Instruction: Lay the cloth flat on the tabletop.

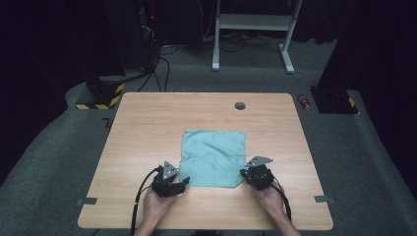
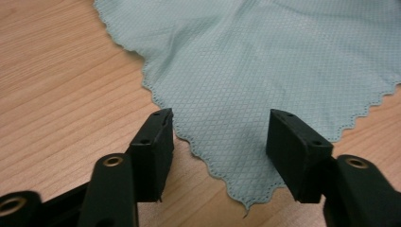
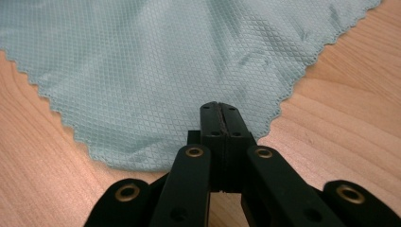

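A pale green cloth lies flat near the middle of the table, a little toward the near edge. It is roughly square, so it has no clear long axis; its sides run about parallel to the table's edges, and its two near corners point toward the person. The zigzag-cut hem shows along the near side, and a few soft creases cross the weave.

The left gripper sits at the cloth's near left corner, low over the wood, aimed forward and slightly inward. Its tongs stand apart, one on each side of the corner tip, with the fabric lying between them and neither pad pressing on it. The left hand comes in from the near edge with the forearm angled inward.

The right gripper is at the near right corner, also low and pointing forward and inward. Its tongs are pressed together, clamped on the cloth's edge there, the fabric spreading away from the tips. The right hand grips the body from behind, its cable trailing back toward the near edge.
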